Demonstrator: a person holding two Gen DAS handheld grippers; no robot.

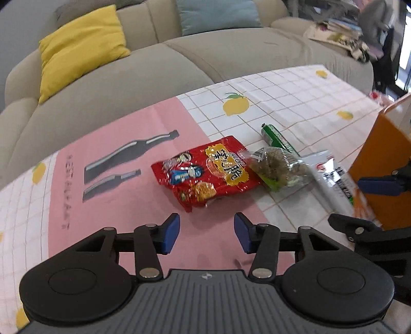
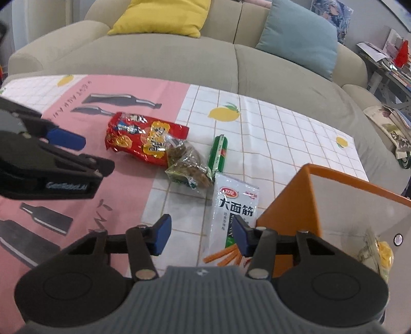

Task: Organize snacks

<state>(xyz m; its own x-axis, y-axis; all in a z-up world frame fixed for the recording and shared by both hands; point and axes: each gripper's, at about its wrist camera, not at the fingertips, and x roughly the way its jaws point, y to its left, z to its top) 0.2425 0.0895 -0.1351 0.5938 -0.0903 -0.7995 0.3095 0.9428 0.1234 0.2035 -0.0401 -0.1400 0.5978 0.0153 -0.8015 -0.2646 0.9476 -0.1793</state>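
The snacks lie in a loose row across the table in front of me. The red packet (image 1: 205,170) sits at about twelve o'clock from my left claw (image 1: 206,232), flat on the pink part of the cloth (image 1: 123,205), just beyond my blue pads. Touching its right edge is a clear bag of brownish-green bits (image 1: 278,168), and behind that, toward one o'clock, a green stick-shaped snack (image 1: 278,140) lies on the white checked part. Further right, at two o'clock, a white packet (image 1: 331,177) runs up against the orange box (image 1: 380,164).

From my right claw (image 2: 203,235) the white packet (image 2: 232,213) is straight ahead at twelve o'clock, its lower end passing behind my right pad. The orange box (image 2: 290,203) stands at two o'clock, open on top, with a yellowish packet (image 2: 380,254) already inside. The clear bag (image 2: 187,164), green stick (image 2: 218,152) and red packet (image 2: 143,138) spread away toward eleven o'clock, each touching or overlapping its neighbour.

Both my claws stand partly open with nothing between the pads; neither one touches a snack. My left claw shows in the right view at nine o'clock (image 2: 77,154), hovering over the pink cloth.

Beyond the table is a beige sofa (image 2: 179,59) with a yellow cushion (image 2: 164,15) and a pale blue cushion (image 2: 300,38).
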